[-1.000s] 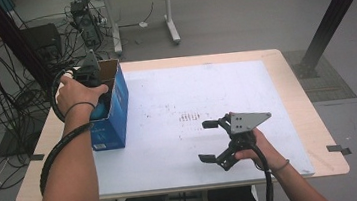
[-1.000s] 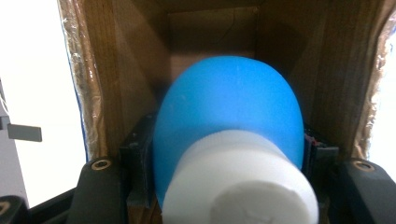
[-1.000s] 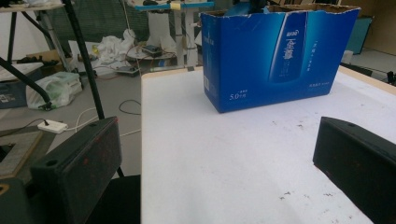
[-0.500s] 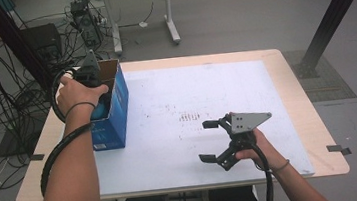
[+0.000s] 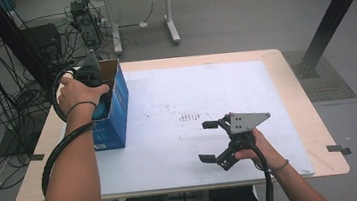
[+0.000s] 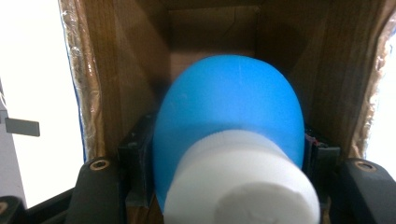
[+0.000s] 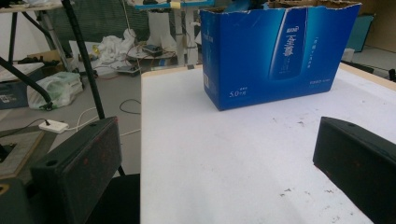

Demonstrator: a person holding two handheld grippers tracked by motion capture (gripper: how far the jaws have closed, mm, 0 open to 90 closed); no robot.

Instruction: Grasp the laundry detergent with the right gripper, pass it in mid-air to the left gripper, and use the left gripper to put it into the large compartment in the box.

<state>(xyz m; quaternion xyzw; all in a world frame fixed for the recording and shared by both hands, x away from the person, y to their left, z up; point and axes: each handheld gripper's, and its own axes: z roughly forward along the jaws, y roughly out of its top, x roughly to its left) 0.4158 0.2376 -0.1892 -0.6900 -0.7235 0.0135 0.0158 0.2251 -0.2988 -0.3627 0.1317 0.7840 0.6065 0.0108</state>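
A blue bottle (image 6: 229, 116) with a white cap (image 6: 243, 182) is held between the jaws of the left gripper (image 5: 91, 77), inside the open blue carton (image 5: 117, 107) at the table's (image 5: 296, 93) left edge. Compared with the earlier frames, almost nothing is changed: the bottle is kept low in the carton, so either placing or lifting out is judged underway. The right gripper (image 5: 211, 140) is rested wide open and empty on the white mat (image 5: 205, 87).
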